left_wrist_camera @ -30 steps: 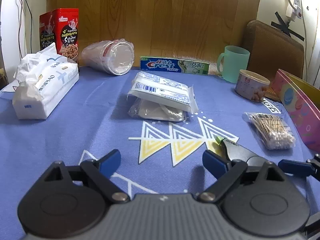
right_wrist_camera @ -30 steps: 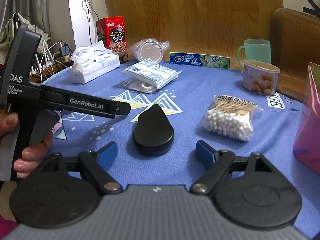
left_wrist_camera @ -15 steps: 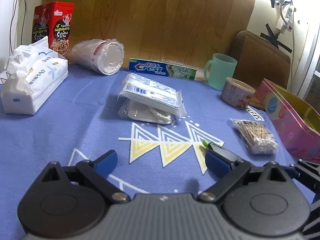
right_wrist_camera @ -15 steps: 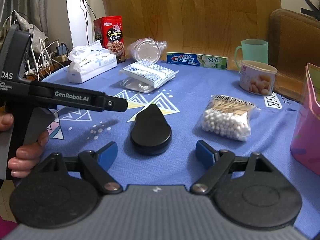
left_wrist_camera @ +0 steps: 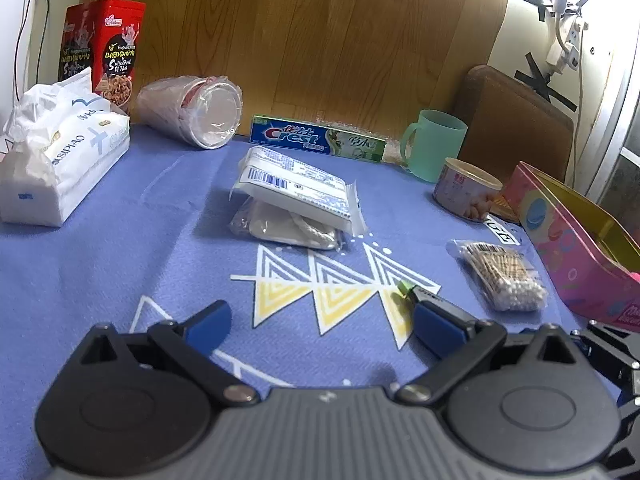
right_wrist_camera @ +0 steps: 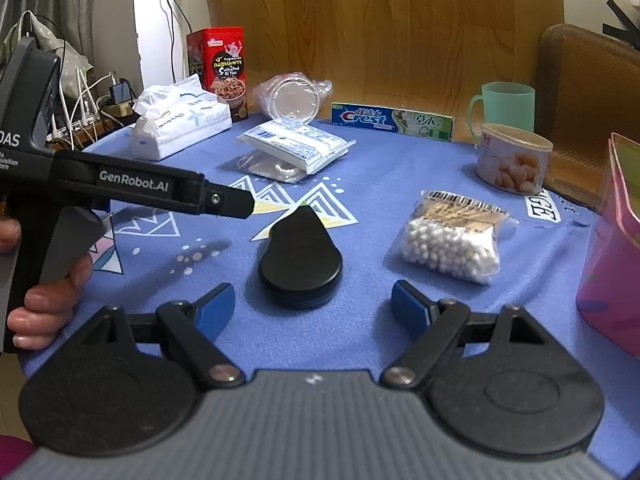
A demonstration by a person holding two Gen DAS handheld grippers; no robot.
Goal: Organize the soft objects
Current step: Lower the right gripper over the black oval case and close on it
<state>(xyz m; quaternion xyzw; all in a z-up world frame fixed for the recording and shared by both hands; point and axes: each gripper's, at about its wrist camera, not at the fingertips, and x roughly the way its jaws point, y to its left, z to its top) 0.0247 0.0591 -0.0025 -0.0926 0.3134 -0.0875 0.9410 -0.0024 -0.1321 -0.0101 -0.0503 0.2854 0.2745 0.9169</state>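
Observation:
On the blue tablecloth lie a tissue pack [left_wrist_camera: 60, 160] at far left, a white cotton-pad packet [left_wrist_camera: 296, 190] leaning on a clear bag with a white cloth item [left_wrist_camera: 288, 232], and a bag of cotton swabs [left_wrist_camera: 504, 276] at right. They also show in the right wrist view: the tissue pack [right_wrist_camera: 180, 120], the packet [right_wrist_camera: 294, 146], the swab bag [right_wrist_camera: 452, 236]. My left gripper [left_wrist_camera: 320, 324] is open and empty above the cloth. My right gripper [right_wrist_camera: 314, 308] is open and empty just behind a black teardrop-shaped object [right_wrist_camera: 300, 256].
A pink tin box [left_wrist_camera: 580, 240] stands open at far right. Along the back stand a red snack tin [left_wrist_camera: 104, 48], bagged plastic cups [left_wrist_camera: 196, 112], a Crest toothpaste box [left_wrist_camera: 316, 140], a green mug [left_wrist_camera: 432, 144] and a small can [left_wrist_camera: 466, 190]. The left gripper body [right_wrist_camera: 120, 188] crosses the right view.
The left gripper has turned slightly left and risen a little, so the table items sit more to the right in its view. The right gripper has barely moved.

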